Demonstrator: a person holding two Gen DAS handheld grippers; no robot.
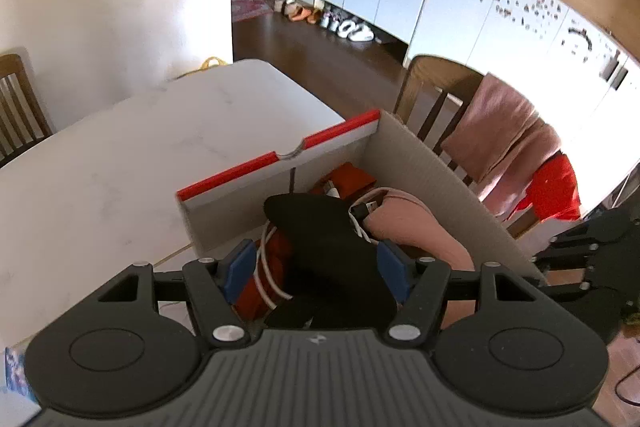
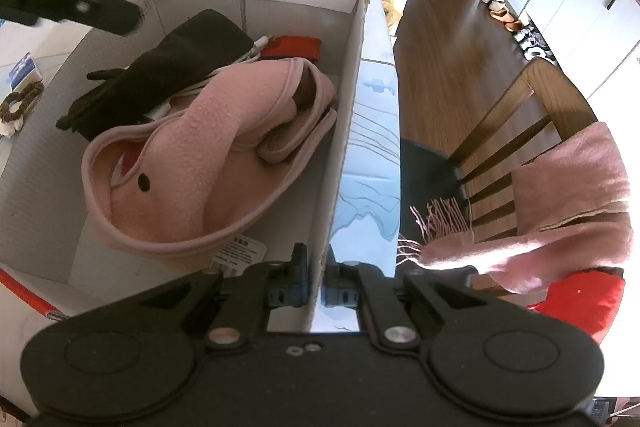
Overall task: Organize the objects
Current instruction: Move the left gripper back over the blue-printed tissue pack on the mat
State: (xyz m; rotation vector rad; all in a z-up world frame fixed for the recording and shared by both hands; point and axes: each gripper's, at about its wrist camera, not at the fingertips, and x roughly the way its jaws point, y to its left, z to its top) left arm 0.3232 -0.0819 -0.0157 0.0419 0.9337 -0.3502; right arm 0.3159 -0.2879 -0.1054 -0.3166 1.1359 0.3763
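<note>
Left gripper tilts downward, its blue pads spread apart, gripping nothing. Right gripper points steeply down, jaws pinched on a thin cardboard wall.

White marble-look table, faint grey veining. Open cardboard box with red-trimmed rim sits on it, near the edge by a wooden chair. Beside the box in the right wrist view: a small blue-and-white packet and a brown ring-shaped item, both directly on the tabletop.
</note>
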